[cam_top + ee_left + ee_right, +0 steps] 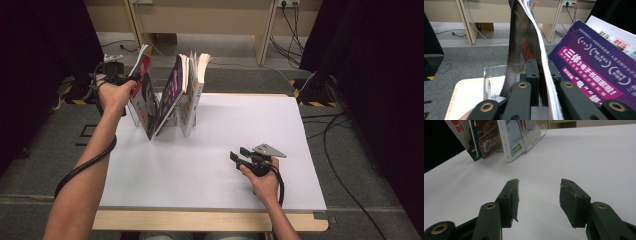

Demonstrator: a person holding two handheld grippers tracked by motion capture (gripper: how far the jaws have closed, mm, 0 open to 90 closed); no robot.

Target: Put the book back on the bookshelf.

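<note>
On the far left part of the white tabletop (225,165), several books are standing in a clear stand (489,80), leaning apart from one another. The left tool (131,78) is reaching in at the leftmost book (143,95), high on its upper edge, and its jaws are pressing together on that thin, dark-covered book (524,47), which is running up between them and curving slightly toward the right in the left gripper view. Just beside it on the right, a purple-covered book (594,67) is tilting away, its top leaning off to the right. In the high view that purple book (172,92) is meeting the pinched one at the bottom, the two forming a V, with more pale-covered books (192,90) standing close behind. The right tool (239,156) is lying well apart from the books, low over the near right part of the tabletop, its jaws spread wide with nothing between them, pointing toward the books (494,140).
</note>
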